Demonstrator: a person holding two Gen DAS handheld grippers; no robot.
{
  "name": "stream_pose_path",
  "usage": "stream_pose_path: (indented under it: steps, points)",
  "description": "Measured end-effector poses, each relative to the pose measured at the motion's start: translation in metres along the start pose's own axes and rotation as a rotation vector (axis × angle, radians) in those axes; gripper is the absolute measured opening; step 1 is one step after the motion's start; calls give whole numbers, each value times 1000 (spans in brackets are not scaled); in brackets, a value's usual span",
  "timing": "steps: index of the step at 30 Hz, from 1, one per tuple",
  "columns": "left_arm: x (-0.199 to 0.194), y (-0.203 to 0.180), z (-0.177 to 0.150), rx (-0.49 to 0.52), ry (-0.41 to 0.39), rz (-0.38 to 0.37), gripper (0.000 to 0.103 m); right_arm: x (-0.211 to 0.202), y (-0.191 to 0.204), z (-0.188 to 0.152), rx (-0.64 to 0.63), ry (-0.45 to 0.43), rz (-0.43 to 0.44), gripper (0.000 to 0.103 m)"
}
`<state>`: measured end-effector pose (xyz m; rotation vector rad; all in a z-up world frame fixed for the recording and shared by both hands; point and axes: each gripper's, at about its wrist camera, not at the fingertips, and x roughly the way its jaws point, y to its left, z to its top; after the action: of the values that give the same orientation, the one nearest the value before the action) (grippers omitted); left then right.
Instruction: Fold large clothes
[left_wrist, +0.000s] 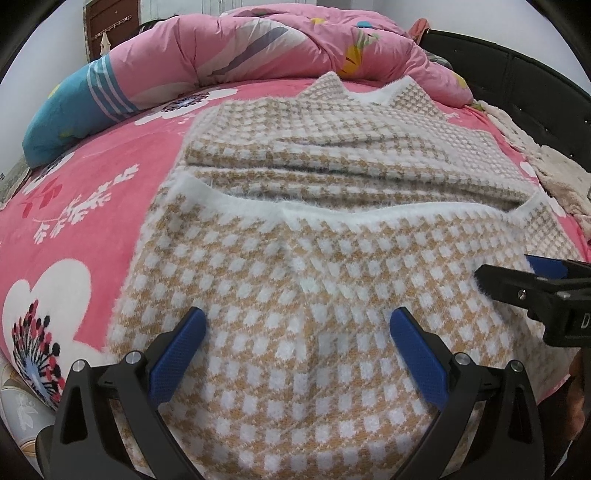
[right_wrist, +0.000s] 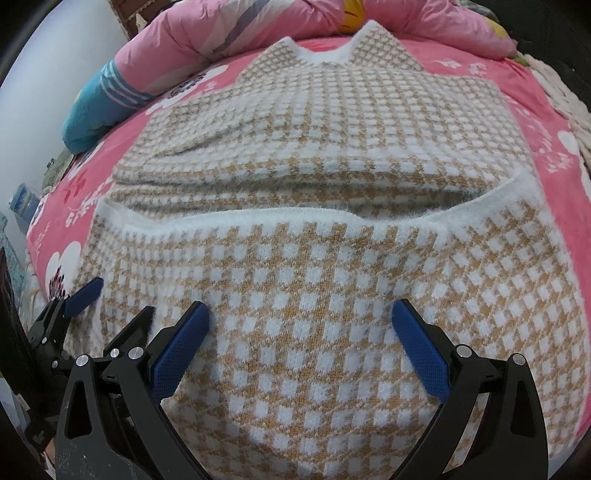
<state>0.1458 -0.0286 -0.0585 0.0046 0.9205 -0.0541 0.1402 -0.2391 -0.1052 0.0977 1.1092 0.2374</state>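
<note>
On pink bedsheet (left_wrist: 110, 206): checked sweater (left_wrist: 314, 295), hem folded up, white ribbed edge across its middle. Left gripper (left_wrist: 297, 325) and right gripper (right_wrist: 301, 319) both spread apart over the near fold, gripping nothing. Bare sheet flanks both side edges.

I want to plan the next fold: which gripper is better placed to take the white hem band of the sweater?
Neither clearly: left gripper and right gripper are both open over the sweater, equally short of the white hem band.

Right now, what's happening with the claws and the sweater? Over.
Left claw open, right claw open, both over sweater. Sweater flat on bed, hem folded up. Nothing in the way.
</note>
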Motion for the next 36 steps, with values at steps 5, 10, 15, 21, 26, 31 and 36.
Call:
stream_pose_path:
  steps: [5,10,15,21,26,31,36]
  points:
    - [-18,2,-10,-26,-52,-39,98,-3,-8,2,2,11,52,95]
    - [-43,10,8,-31,-162,-59,98,-17,-22,7,29,13,135,95]
    - [-64,26,36,-31,-228,-93,98,-50,-28,27,-28,-65,169,95]
    - [-56,53,108,-81,-212,-198,98,-80,-45,86,-55,-142,201,95]
    - [-13,55,182,-103,-152,-221,98,-61,-67,160,-59,-153,171,95]
    - [60,30,248,-94,-61,-243,98,-7,-90,236,-29,-90,108,91]
    - [143,2,297,-113,52,-253,98,46,-111,297,26,-48,81,86]
